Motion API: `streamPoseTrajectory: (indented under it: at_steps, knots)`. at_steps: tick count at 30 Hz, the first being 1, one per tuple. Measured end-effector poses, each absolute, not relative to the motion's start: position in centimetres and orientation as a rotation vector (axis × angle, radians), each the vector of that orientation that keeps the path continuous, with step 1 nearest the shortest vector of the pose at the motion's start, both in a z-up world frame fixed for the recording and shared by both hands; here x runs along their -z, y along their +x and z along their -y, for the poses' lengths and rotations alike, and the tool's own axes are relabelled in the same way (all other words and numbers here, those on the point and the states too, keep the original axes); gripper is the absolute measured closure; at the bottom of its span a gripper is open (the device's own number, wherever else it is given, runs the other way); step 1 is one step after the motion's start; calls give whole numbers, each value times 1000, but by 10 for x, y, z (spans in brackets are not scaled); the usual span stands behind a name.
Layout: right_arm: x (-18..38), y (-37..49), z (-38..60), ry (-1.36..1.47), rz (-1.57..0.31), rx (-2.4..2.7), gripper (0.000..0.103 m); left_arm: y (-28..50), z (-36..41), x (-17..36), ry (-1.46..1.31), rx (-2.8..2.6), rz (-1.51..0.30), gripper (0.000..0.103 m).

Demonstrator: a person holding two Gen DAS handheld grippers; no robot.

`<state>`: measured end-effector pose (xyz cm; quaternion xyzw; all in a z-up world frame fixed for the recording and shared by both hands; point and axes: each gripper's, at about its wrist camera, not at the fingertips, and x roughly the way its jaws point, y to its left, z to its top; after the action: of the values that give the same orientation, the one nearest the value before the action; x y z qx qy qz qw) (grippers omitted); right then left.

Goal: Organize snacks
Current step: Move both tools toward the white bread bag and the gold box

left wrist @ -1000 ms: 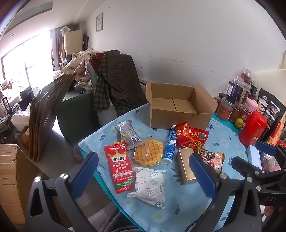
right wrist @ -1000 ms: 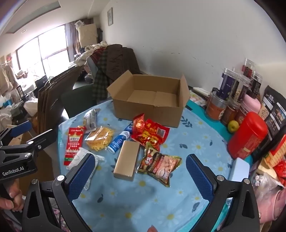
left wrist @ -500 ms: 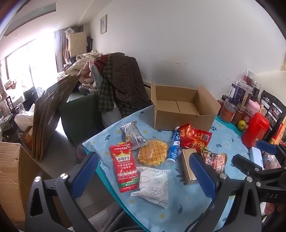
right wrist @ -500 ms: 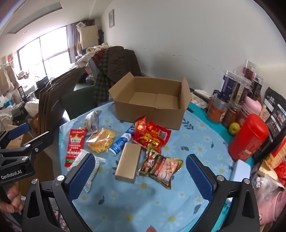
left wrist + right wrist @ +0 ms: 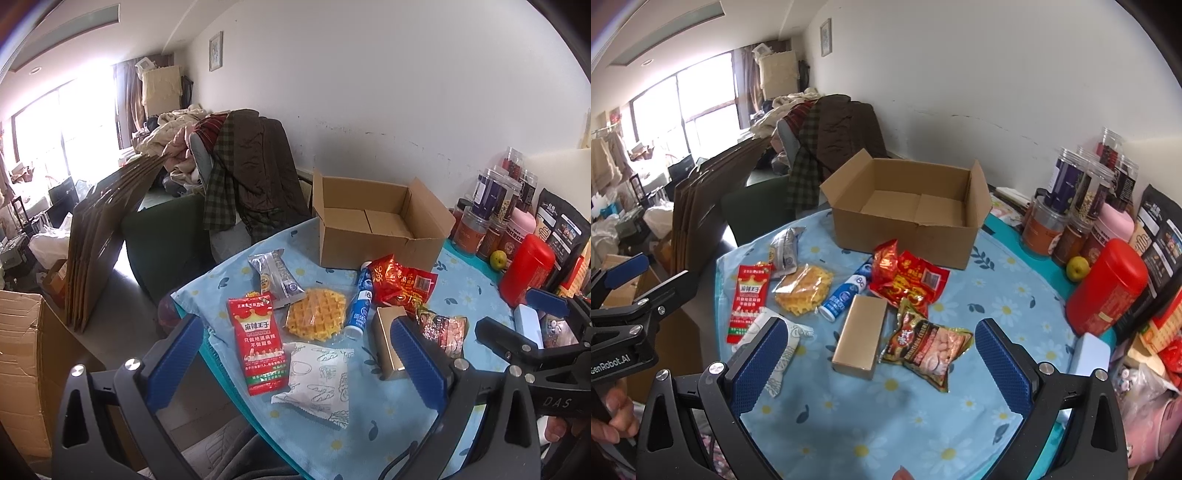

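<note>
An open, empty cardboard box [image 5: 908, 206] stands at the back of the blue flowered table [image 5: 997, 295]. In front of it lie several snacks: a red strip packet [image 5: 260, 343], a waffle [image 5: 316, 319], a white bread packet [image 5: 321, 380], a silver packet [image 5: 273, 275], a blue-white bottle [image 5: 846, 293], a gold box [image 5: 862, 332], a red bag [image 5: 908, 280] and a peanut bag [image 5: 929, 345]. My left gripper [image 5: 295, 365] is open and empty above the table's near-left edge. My right gripper [image 5: 881, 367] is open and empty above the table's front.
Jars [image 5: 1071, 206], a red canister [image 5: 1108, 288], a green fruit [image 5: 1078, 267] and dark bags [image 5: 1160, 236] crowd the right side. A chair draped with clothes [image 5: 827, 133] stands behind the table. Flattened cardboard [image 5: 103, 229] leans at the left.
Both grippers have drifted slightly back and up, so the table looks a little farther. Nothing on the table has moved. Both stay open.
</note>
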<state>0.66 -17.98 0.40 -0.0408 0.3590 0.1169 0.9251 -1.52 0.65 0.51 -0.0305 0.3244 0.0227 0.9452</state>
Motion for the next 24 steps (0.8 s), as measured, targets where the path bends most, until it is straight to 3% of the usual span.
streamPoseTrajectory:
  at_steps: [24]
  knots:
    - [-5, 4, 176, -92, -720, -242, 0, -16, -8, 1, -70, -22, -671, 0]
